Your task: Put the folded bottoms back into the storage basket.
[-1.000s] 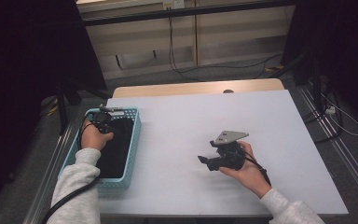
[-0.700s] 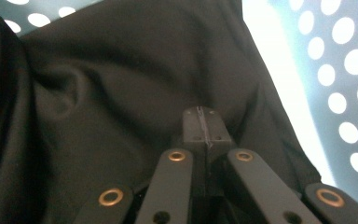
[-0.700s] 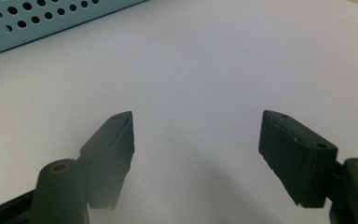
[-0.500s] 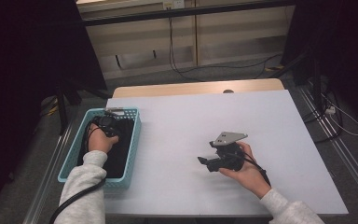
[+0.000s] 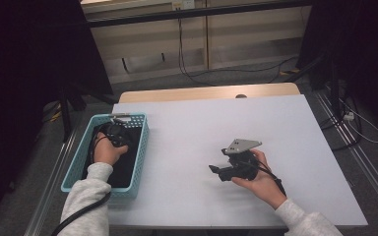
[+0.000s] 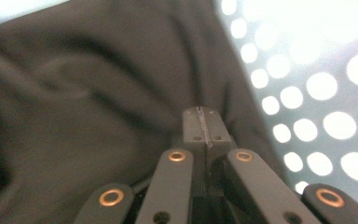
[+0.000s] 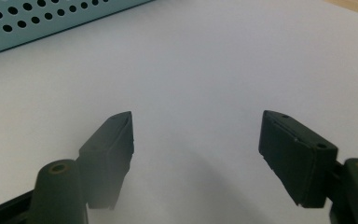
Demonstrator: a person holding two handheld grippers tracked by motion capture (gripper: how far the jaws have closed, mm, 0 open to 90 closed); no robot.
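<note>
A dark cloth (image 5: 126,167) lies inside a light blue perforated basket (image 5: 143,142) at the table's left edge. My left gripper (image 5: 114,132) reaches down into the basket's far end, jaws shut together, tips against the cloth (image 6: 98,102). In the left gripper view the shut gripper (image 6: 204,125) meets the fabric, with the basket wall (image 6: 317,84) to its right; I cannot tell whether fabric is pinched. My right gripper (image 5: 217,170) rests low over the white table, right of centre, pointing left. It stands open (image 7: 200,135) with nothing between the jaws.
The white table (image 5: 206,128) stretches between basket and right hand. A corner of the basket (image 7: 51,21) shows at the top left of the right gripper view. A wooden strip (image 5: 206,92) runs along the table's far edge; cables lie on the floor beyond.
The left hand has shifted slightly right and deeper into the basket, onto the cloth. The right hand and its gripper have stayed put.
</note>
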